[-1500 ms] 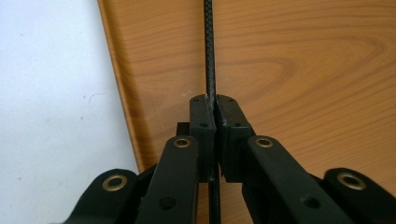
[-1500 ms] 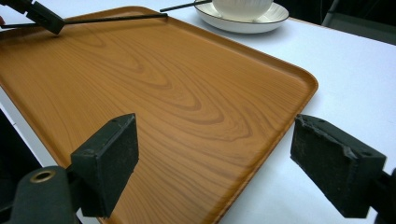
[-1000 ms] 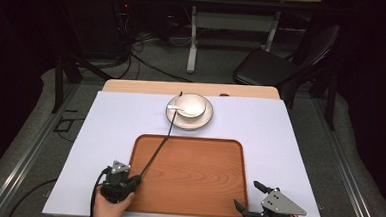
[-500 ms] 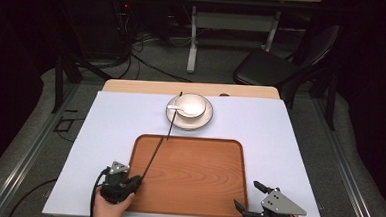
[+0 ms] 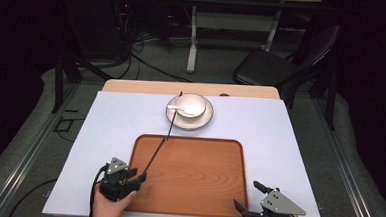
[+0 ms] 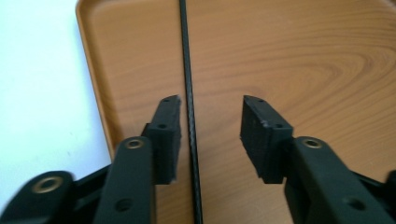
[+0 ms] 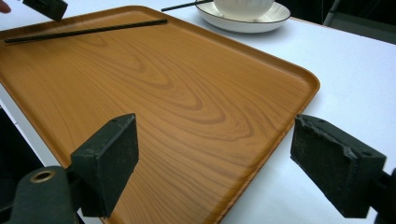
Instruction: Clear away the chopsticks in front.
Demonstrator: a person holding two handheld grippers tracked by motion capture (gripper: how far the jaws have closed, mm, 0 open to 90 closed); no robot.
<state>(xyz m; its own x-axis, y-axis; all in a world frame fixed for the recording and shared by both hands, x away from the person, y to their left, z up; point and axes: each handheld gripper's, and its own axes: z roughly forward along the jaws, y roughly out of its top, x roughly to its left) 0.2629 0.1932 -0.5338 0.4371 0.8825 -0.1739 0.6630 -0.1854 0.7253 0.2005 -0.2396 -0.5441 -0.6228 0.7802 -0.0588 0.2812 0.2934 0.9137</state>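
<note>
No movement is noted since the earlier frame. The left tongs are spread around the black rod on the tray, unpinched, presumably for gripping. The right tongs are held spread, empty.

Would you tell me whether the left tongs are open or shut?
Open: the left tongs show a clear gap between the pads, with the black rod passing between, ungripped.
</note>
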